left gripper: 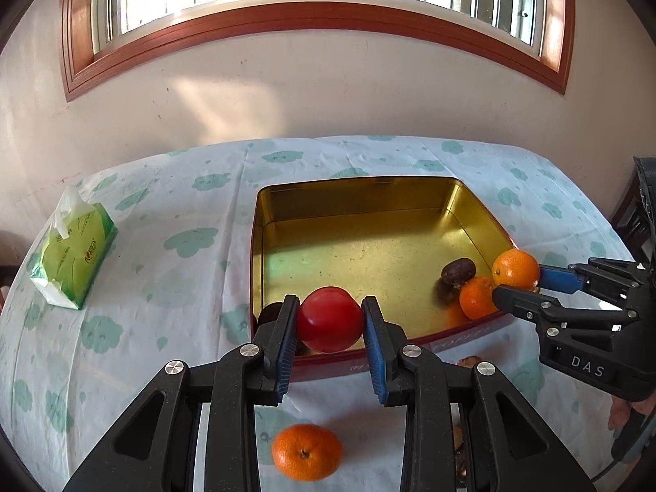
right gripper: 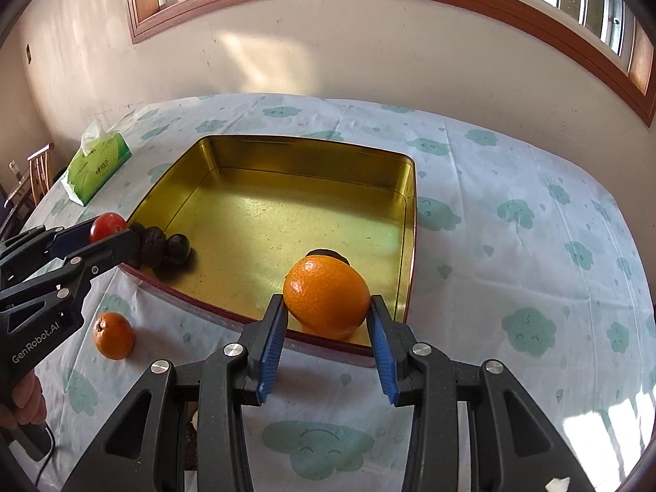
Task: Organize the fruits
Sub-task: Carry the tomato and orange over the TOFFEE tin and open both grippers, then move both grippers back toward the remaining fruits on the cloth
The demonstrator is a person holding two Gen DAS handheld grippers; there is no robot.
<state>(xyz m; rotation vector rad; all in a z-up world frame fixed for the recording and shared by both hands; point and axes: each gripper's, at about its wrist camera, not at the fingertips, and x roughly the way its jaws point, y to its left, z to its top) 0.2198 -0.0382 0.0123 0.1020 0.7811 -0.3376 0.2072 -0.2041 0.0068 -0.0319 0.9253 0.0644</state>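
My left gripper [left gripper: 330, 320] is shut on a red round fruit [left gripper: 330, 317], held over the near left corner of the gold tin tray [left gripper: 369, 188]. My right gripper [right gripper: 326, 307] is shut on an orange [right gripper: 326, 293] over the tray's near right corner. In the left wrist view that orange [left gripper: 515, 268] hangs above a second orange [left gripper: 475, 297] and a dark fruit [left gripper: 458, 271] lying in the tray. A few dark fruits [right gripper: 168, 248] lie in the tray's left corner. One orange [left gripper: 306, 457] rests on the tablecloth in front of the tray.
A green tissue pack [left gripper: 76, 260] lies at the table's far left. The cloud-print tablecloth [right gripper: 512, 213] covers the table, which stands against a wall under a window. A chair [right gripper: 39, 168] stands beyond the left edge. A hand [right gripper: 22, 399] holds the left gripper's handle.
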